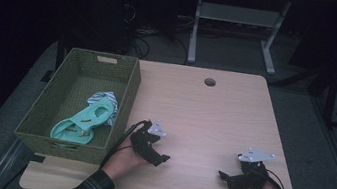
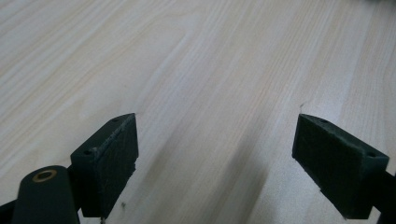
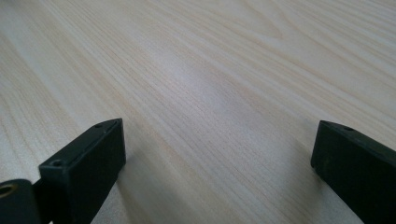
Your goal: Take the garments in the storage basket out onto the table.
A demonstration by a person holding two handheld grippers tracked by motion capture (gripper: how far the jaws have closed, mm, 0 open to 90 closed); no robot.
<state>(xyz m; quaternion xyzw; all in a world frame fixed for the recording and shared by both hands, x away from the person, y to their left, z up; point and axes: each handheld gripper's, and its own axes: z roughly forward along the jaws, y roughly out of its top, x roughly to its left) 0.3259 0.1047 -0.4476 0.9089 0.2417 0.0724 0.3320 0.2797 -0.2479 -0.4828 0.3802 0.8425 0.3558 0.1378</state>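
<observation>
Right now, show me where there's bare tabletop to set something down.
The widest free patch lies between the basket and the table's right edge, from the cable hole down to the tongs. There is a smaller gap between the left tongs and right tongs. The basket is crowded with cloths.

Bare table (image 1: 213,121) between and ahead of both tongs; wicker basket (image 1: 124,103) walls off left side
</observation>
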